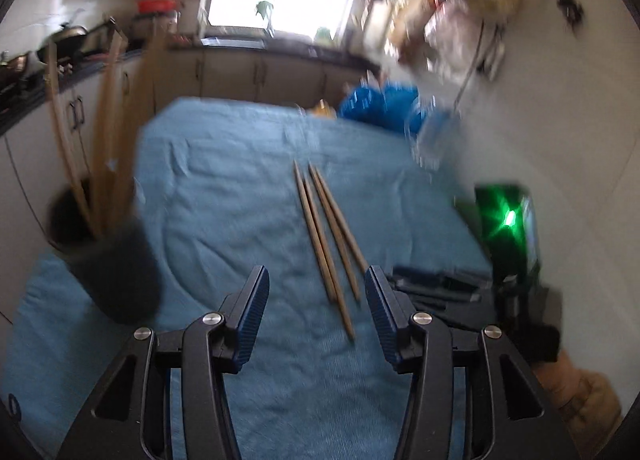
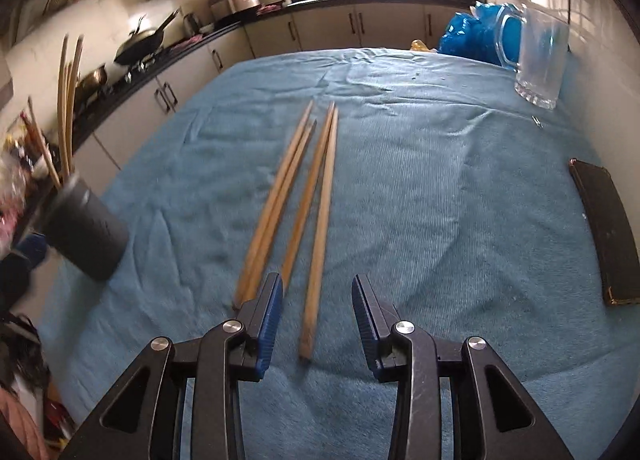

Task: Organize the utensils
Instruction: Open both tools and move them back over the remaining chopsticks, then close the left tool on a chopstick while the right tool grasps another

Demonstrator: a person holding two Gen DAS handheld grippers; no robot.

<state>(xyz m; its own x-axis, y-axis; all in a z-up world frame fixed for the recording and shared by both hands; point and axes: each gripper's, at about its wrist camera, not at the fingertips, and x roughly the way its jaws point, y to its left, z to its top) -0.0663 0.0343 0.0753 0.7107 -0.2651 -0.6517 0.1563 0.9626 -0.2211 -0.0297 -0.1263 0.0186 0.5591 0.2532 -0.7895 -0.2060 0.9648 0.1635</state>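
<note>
Several wooden chopsticks (image 2: pixel 304 196) lie side by side on a blue cloth (image 2: pixel 440 200), pointing away from me. My right gripper (image 2: pixel 318 282) hovers open over their near ends. The rightmost stick runs between its fingers, and the pads do not press on it. In the left wrist view the same chopsticks (image 1: pixel 328 236) lie just ahead. My left gripper (image 1: pixel 316 276) is open above their near tips and holds nothing. A dark round cup (image 1: pixel 112 272) stands at the left with several long chopsticks (image 1: pixel 104 132) upright in it. The cup (image 2: pixel 86 228) also shows at the left of the right wrist view.
A clear glass pitcher (image 2: pixel 540 60) and a blue plastic bag (image 2: pixel 468 36) stand at the far right of the cloth. A dark flat case (image 2: pixel 604 232) lies along the right edge. A black device with a green light (image 1: pixel 508 220) is close on the right. Kitchen cabinets (image 2: pixel 320 28) lie behind.
</note>
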